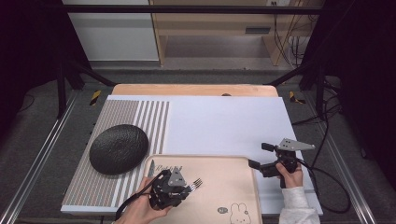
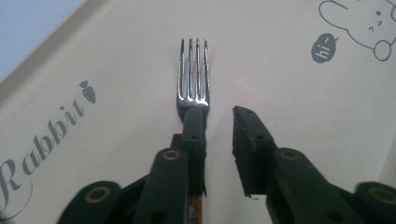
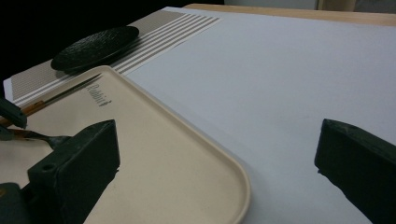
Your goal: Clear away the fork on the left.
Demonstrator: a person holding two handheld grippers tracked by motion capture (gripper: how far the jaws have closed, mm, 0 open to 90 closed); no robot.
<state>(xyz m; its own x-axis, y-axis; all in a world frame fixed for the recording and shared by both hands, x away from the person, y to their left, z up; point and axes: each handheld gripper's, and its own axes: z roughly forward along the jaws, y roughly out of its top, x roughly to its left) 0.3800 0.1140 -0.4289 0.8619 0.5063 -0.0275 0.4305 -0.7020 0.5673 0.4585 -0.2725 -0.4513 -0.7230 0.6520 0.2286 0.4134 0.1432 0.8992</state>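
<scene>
My left tool (image 1: 189,187) sits low near the counter's near edge, jaws parted, gripped from below by my left hand (image 1: 140,209). My right tool (image 1: 261,155) hangs toward the near right corner, jaws spread wide, right hand (image 1: 292,175) clasping its handle.

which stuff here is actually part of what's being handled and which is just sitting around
In hand: fork, beside one jaw of the open left gripper; beige tray under it.
Lying about: knife on the tray, black plate, striped mat, right gripper open.
</scene>
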